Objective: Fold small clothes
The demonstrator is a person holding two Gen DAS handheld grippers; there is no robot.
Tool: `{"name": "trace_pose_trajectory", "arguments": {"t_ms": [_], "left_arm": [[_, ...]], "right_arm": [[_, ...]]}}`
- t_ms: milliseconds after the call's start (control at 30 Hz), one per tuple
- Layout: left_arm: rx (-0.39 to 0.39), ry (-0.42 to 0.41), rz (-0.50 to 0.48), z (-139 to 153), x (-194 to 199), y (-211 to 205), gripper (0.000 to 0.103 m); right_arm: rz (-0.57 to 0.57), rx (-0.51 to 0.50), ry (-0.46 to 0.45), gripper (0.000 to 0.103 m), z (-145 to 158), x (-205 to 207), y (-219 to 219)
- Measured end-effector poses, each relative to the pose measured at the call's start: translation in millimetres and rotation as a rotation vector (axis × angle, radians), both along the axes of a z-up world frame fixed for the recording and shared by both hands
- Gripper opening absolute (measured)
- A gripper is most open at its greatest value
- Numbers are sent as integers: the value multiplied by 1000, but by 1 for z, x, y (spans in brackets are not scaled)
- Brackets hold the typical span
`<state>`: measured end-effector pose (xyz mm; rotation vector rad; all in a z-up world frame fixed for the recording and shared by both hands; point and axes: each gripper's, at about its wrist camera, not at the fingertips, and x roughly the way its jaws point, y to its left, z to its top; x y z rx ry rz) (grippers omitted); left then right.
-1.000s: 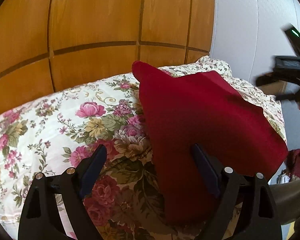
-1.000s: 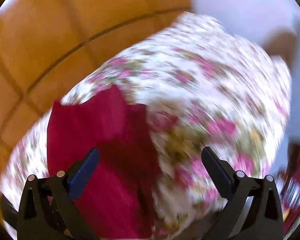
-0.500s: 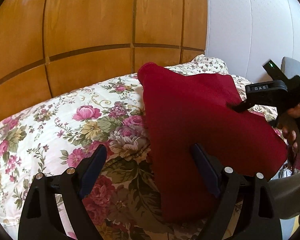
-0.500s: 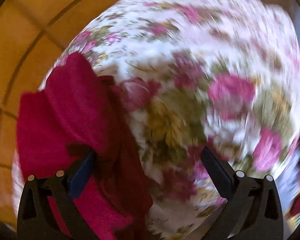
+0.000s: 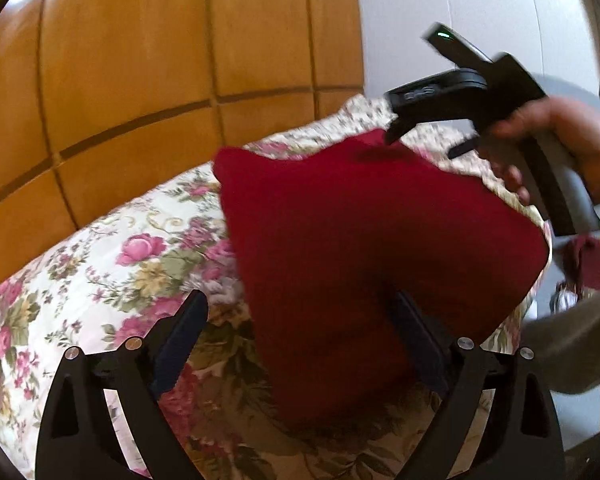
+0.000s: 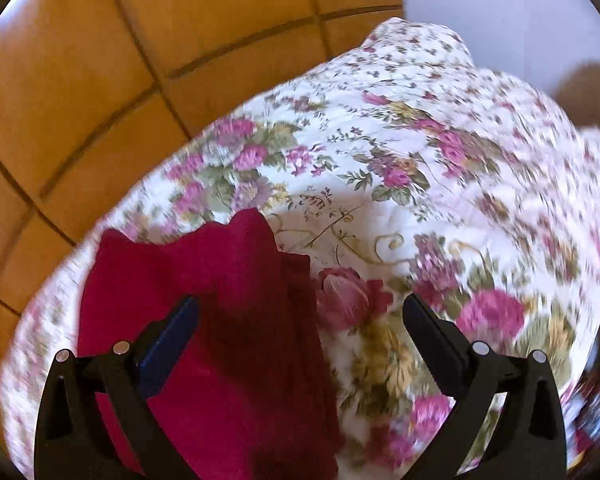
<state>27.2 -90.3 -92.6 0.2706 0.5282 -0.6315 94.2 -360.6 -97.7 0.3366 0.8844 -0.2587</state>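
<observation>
wooden panelled wall (image 5: pixel 140 80) behind, grey-white wall (image 5: pixel 480 12) to its right. floral quilt (image 5: pixel 100 264) covers the bed and carries the work. dark red cloth (image 5: pixel 360 240) lies on the quilt toward its right side as the left wrist view shows it, spread in a rough wedge with one pointed corner toward the wooden wall; in the right wrist view the same cloth (image 6: pixel 204 320) lies at lower left with a fold ridge running up its right edge. left gripper (image 5: pixel 300 344): jaws wide apart and just been opening further, the cloth's near edge lying between them, its right finger over the cloth and its left finger over bare quilt; neither pad presses the fabric. right gripper (image 6: pixel 300 332): jaws wide apart, left finger over the red cloth, right finger over the quilt, nothing held. seen from the left wrist view, the right gripper (image 5: pixel 432 136) hangs over the cloth's far edge, carried by a hand (image 5: pixel 560 148); whether its tips touch the fabric cannot be told. a second dark red item (image 5: pixel 592 256) shows at the far right, beyond the bed's edge, blurred.
</observation>
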Motion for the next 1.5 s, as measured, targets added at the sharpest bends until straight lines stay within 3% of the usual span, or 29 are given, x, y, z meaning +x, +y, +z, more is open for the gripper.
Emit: {"name": "trace_pose_trajectory", "arguments": {"t_ms": [67, 233, 367, 533, 633, 800, 867, 933, 1000, 1067, 1300, 1500], "left_arm": [[-15, 34, -6, -3, 4, 1, 92], [-25, 91, -28, -9, 8, -1, 92], [-40, 103, -16, -10, 8, 3, 95], [-146, 187, -10, -11, 7, 23, 95], [-191, 158, 1, -2, -2, 32, 95], [-235, 102, 38, 17, 2, 34, 95], [-192, 104, 65, 16, 11, 26, 95], [-100, 129, 94, 7, 27, 14, 100], [-92, 198, 58, -9, 37, 10, 100], [-134, 250, 49, -13, 44, 16, 100], [-283, 369, 36, -22, 45, 40, 100], [-311, 369, 51, -24, 35, 45, 100]], "right_arm": [[-70, -76, 103, 101, -18, 4, -10], [-233, 136, 156, 101, -66, -14, -62], [-219, 154, 90, 101, -60, -25, -58], [-272, 334, 15, 101, -38, -49, -64], [-274, 364, 6, 101, -24, -61, -56], [-181, 374, 15, 101, -13, -70, -22], [-177, 308, 63, 101, -20, -70, -9], [-195, 233, 131, 101, -37, -70, -6], [-201, 298, 129, 101, -54, -72, -12], [-223, 368, 115, 101, -60, -74, -16], [-224, 365, 107, 101, -56, -76, -10], [-238, 378, 128, 101, -53, -81, -5]]}}
